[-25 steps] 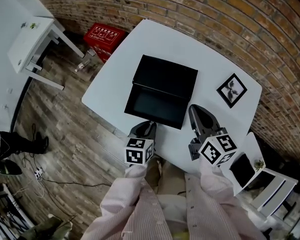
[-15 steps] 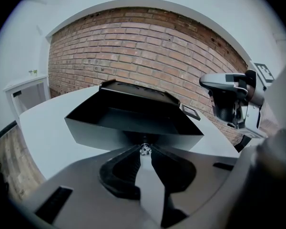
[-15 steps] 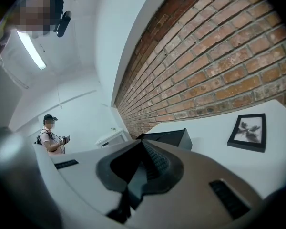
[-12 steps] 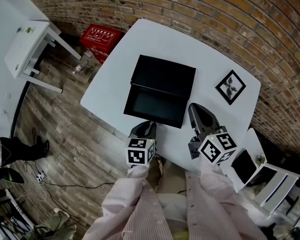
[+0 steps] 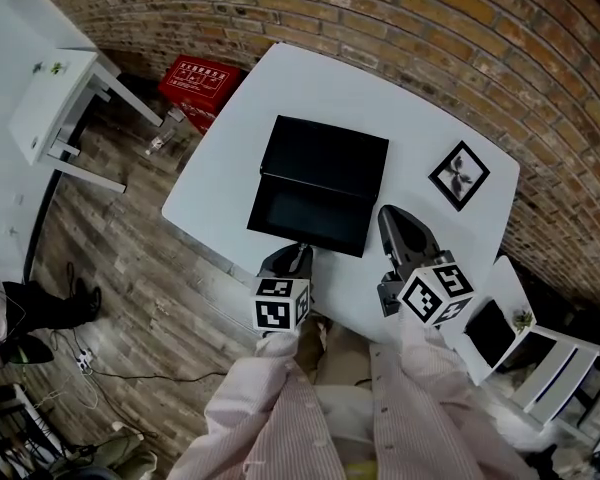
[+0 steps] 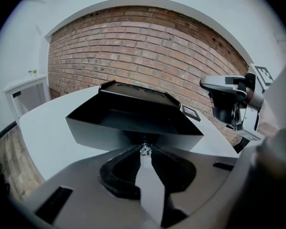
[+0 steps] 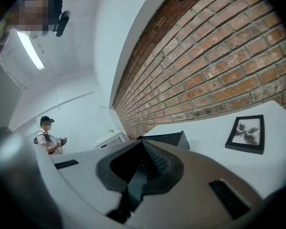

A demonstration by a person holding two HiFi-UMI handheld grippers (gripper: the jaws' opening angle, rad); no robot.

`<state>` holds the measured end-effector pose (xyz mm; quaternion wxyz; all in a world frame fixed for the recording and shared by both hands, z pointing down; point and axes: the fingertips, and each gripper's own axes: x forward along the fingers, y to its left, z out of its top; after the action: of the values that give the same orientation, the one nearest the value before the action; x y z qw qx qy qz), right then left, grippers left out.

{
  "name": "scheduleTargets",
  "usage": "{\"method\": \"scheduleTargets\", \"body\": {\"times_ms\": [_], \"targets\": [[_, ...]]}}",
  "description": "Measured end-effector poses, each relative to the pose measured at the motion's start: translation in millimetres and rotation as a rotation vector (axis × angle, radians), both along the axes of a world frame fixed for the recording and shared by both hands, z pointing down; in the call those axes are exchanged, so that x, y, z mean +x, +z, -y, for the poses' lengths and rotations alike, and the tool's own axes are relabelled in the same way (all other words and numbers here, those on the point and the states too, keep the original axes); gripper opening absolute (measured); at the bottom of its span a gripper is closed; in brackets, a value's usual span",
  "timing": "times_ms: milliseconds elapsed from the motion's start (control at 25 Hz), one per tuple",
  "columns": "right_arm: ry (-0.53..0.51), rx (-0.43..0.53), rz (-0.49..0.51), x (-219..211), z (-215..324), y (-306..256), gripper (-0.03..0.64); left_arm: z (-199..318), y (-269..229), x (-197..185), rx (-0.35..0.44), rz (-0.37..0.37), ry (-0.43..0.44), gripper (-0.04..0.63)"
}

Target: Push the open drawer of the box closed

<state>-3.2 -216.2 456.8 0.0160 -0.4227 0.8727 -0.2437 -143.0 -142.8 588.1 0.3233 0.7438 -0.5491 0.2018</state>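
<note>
A black box [image 5: 325,153] stands mid-table on the white table [image 5: 280,78], its drawer [image 5: 308,213] pulled out toward me. The left gripper [image 5: 300,250] is at the drawer's front wall. In the left gripper view its jaws are shut on a small shiny knob [image 6: 144,150] on the drawer front [image 6: 133,128], and the drawer's inside looks empty. My right gripper [image 5: 390,216] hovers just right of the drawer's near corner, apart from it. Its jaws are shut with nothing between them. It shows at the right in the left gripper view [image 6: 226,99].
A framed picture [image 5: 460,175] lies at the table's right side. Below on the floor are a red crate [image 5: 202,78] and a white side table [image 5: 55,93]. White furniture [image 5: 520,353] stands near my right elbow. A person [image 7: 48,135] stands off to the left.
The grippers and the drawer stand as before. Only the view has shifted slightly, and the person at the left edge has moved a little.
</note>
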Motion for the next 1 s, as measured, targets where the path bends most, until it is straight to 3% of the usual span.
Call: {"method": "scheduleTargets", "body": {"times_ms": [1000], "targets": [[0.025,0.028,-0.013,3.4,9.3,-5.3,0.003,29.1,-1.6,-0.5,-0.016,-0.003,0.028,0.064]]}}
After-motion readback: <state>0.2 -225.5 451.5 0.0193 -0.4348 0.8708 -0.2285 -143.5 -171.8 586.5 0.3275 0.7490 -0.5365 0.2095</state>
